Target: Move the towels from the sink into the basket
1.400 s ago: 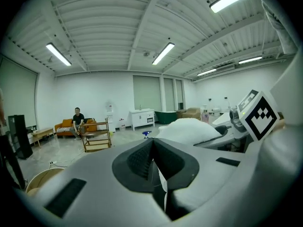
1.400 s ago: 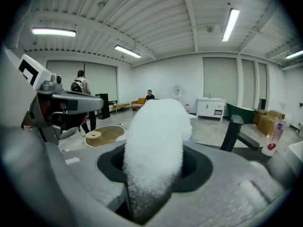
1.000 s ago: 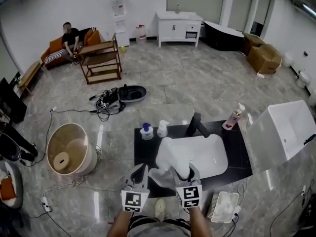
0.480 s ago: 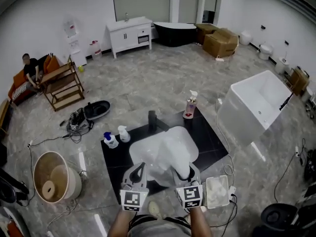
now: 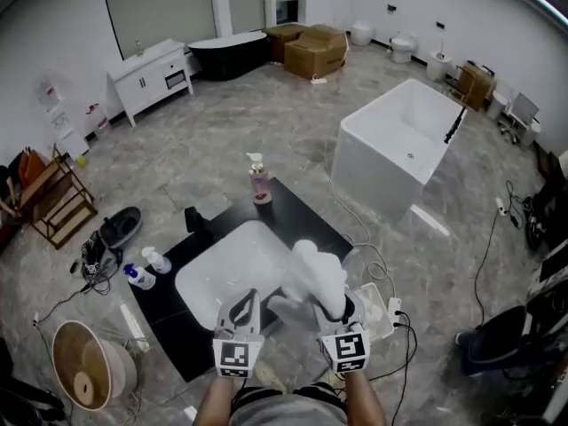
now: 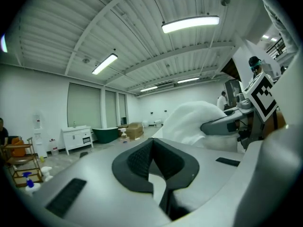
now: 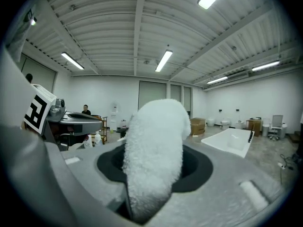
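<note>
Grey marbled floor [image 5: 266,122] runs through a wide showroom, with a white vanity cabinet [image 5: 151,67] and a dark bathtub [image 5: 226,51] along the far wall. At the lower left stands the round basket [image 5: 84,366], its open top showing something pale inside, well apart from the sink. Right of it, two small spray bottles [image 5: 146,269] sit at the corner of a black mat [image 5: 177,327]. On that mat lies the white sink [image 5: 222,273], with a pink pump bottle [image 5: 258,177] behind it. Over the sink's near edge hangs the left gripper [image 5: 244,296], its jaws closed tip to tip with nothing between them. Just to its right a white towel [image 5: 315,269] stands up in a thick bundle above the sink's right rim. Whether its lower end touches the basin is hard to say from the head view. The right gripper [image 5: 341,309] has hold of it: the jaws stand partly apart and press on the terry cloth, which fills the gap between them and rises past the tips. Farther right a square white bathtub [image 5: 404,140] sits on the floor, and cables [image 5: 484,264] trail across the tiles beside it.
</note>
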`<control>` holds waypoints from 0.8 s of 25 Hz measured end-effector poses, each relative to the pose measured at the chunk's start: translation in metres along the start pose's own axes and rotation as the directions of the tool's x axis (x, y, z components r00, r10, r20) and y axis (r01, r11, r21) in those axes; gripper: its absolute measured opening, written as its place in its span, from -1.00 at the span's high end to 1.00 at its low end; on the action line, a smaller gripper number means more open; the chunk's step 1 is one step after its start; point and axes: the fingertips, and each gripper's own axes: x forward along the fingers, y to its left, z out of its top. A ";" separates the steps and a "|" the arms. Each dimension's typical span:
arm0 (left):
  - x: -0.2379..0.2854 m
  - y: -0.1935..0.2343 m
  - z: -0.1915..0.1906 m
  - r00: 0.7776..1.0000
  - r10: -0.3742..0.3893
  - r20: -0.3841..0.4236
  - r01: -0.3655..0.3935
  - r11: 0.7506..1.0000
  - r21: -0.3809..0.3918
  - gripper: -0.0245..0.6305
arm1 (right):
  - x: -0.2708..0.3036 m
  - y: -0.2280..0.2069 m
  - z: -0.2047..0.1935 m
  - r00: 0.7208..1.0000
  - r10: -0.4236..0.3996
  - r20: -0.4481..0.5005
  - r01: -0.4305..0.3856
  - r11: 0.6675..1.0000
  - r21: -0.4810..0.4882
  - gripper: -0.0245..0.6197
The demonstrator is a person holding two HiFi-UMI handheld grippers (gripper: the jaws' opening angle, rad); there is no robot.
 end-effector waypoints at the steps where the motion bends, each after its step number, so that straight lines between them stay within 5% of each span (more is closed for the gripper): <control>1: 0.011 -0.012 -0.001 1.000 -0.025 0.000 0.025 1.000 0.003 0.90 | -0.005 -0.015 -0.006 1.000 -0.027 -0.004 0.027 1.000 0.004 0.28; 11: 0.099 -0.137 0.007 0.970 -0.242 -0.011 0.242 0.970 0.008 0.90 | -0.073 -0.150 -0.050 0.964 -0.258 -0.056 0.260 0.965 0.030 0.28; 20: 0.156 -0.254 -0.012 0.905 -0.423 -0.050 0.423 0.906 0.005 0.90 | -0.127 -0.246 -0.110 0.904 -0.411 -0.119 0.420 0.906 0.061 0.28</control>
